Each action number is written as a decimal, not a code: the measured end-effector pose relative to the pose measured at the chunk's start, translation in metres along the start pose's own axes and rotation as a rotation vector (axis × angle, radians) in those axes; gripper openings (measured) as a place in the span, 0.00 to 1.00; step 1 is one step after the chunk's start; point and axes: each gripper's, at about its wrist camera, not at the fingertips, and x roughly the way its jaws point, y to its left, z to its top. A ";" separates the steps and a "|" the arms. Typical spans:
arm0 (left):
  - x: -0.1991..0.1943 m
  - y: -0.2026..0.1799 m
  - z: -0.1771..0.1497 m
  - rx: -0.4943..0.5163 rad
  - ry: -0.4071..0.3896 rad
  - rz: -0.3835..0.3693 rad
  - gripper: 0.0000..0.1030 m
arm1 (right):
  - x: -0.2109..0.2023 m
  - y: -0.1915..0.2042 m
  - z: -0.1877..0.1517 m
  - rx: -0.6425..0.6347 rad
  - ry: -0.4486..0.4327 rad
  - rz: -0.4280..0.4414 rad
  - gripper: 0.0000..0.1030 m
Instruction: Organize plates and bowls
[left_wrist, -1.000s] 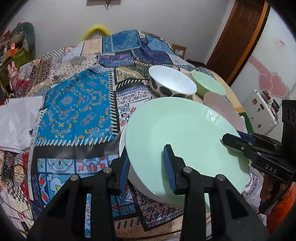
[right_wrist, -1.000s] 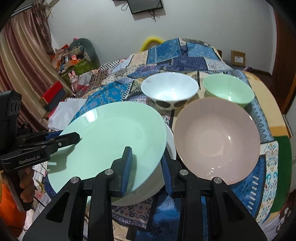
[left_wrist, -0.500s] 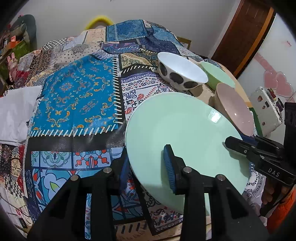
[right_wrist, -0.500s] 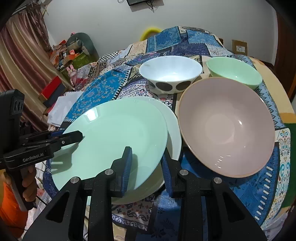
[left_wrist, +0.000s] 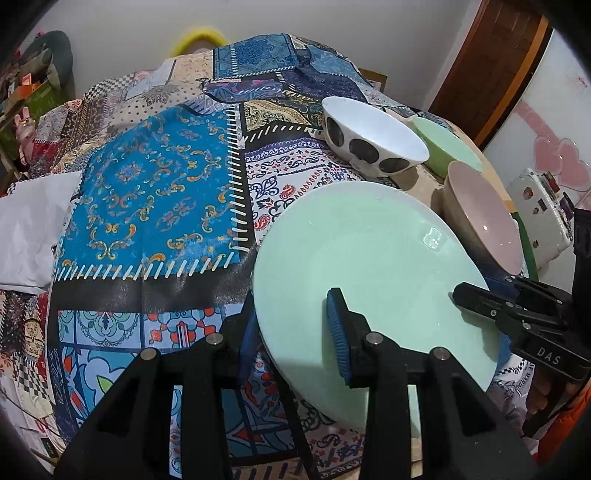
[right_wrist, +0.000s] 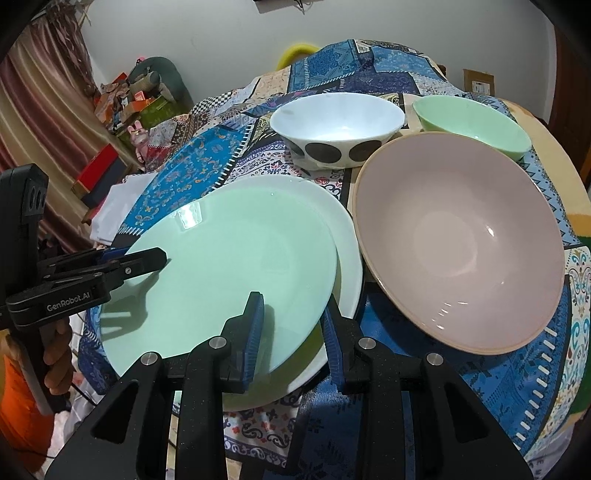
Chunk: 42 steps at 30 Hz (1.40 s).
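The left gripper (left_wrist: 293, 332) has its fingers astride the near rim of the mint green plate (left_wrist: 369, 273): one blue pad lies on the plate's upper face, the other sits under the rim, so the fingers are narrowed onto the plate and hold it. From the right wrist view, the right gripper (right_wrist: 291, 332) does the same on the opposite side, with one pad on top of the green plate (right_wrist: 236, 258) and the other below its edge, closed down on the rim. Each gripper shows in the other's view, at the far side of the plate from the fingers.

Directly beneath the green plate, and showing past its edge on the side toward the right gripper's outer finger, lies a white plate (right_wrist: 349, 251). Whether the green plate rests on it or hangs just above it cannot be told.

Just beyond the right gripper's fingers, to their right, sits a large pink bowl (right_wrist: 458, 240), close beside the white plate. Farther out, ahead of the fingers, stands a white bowl with dark spots (right_wrist: 338, 129), and beside it to the right a small green bowl (right_wrist: 472, 122), partly behind the pink bowl's rim.

All of this rests on a bench covered with a patchwork cloth (left_wrist: 155, 192) in blues and whites. Beyond the bench is a pale wall (right_wrist: 221, 37), with a brown curtain (right_wrist: 40, 110) off to the left.
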 end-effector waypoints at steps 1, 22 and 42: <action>0.000 0.000 0.001 0.000 0.000 0.004 0.35 | 0.000 -0.001 0.000 0.001 -0.001 0.000 0.28; 0.008 -0.001 0.007 0.027 0.005 0.046 0.34 | 0.001 0.000 0.001 -0.004 -0.017 -0.008 0.28; -0.058 -0.076 0.033 0.153 -0.178 0.021 0.60 | -0.084 -0.033 0.010 -0.005 -0.220 -0.094 0.31</action>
